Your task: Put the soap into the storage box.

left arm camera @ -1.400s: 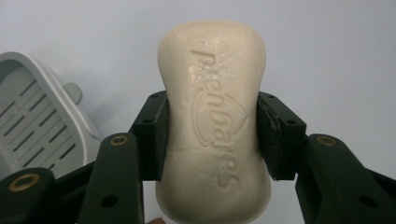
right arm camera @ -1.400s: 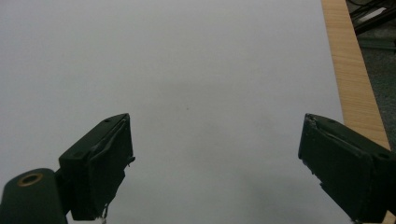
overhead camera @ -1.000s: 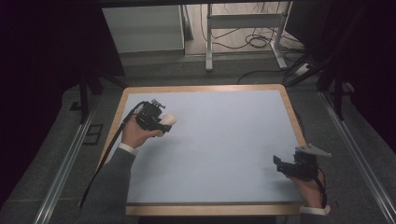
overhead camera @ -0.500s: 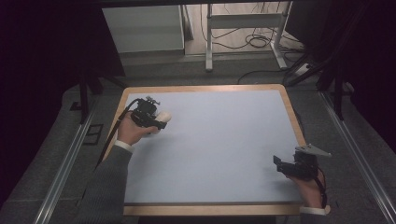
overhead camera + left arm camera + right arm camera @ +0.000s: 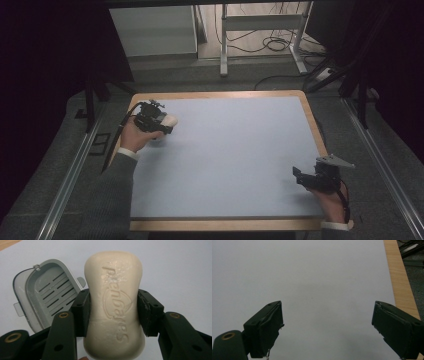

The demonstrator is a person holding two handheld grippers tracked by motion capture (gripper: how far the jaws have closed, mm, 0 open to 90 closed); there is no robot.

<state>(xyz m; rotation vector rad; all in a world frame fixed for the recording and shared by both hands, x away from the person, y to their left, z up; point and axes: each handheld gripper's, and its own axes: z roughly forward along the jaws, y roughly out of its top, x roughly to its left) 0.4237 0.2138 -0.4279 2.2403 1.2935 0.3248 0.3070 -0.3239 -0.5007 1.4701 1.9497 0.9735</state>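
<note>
Holding a cream bar of soap (image 5: 114, 305) in my left gripper (image 5: 159, 121), jaws pinched on its two long sides at about mid-length. In the left gripper view the bar stands lengthwise between the jaws, embossed lettering facing the camera, its far end reaching out past the jaw tips. Below and to the left of it in that view lies a grey soap dish (image 5: 45, 296) with a slotted drain floor, flat on the pale blue mat (image 5: 230, 165); the soap is beside the dish, not in it, and I cannot tell whether it hangs above the mat or touches it. From the high view, the left gripper and soap sit near the far left corner of the tabletop, just inside the wooden border (image 5: 315, 127).

My right gripper (image 5: 312, 176) rests near the near right corner, well apart from the left. In the right gripper view its jaws are spread wide with bare mat between them, and the wooden edge runs along the right side. My left sleeve (image 5: 107, 200) comes in over the near left edge.
</note>
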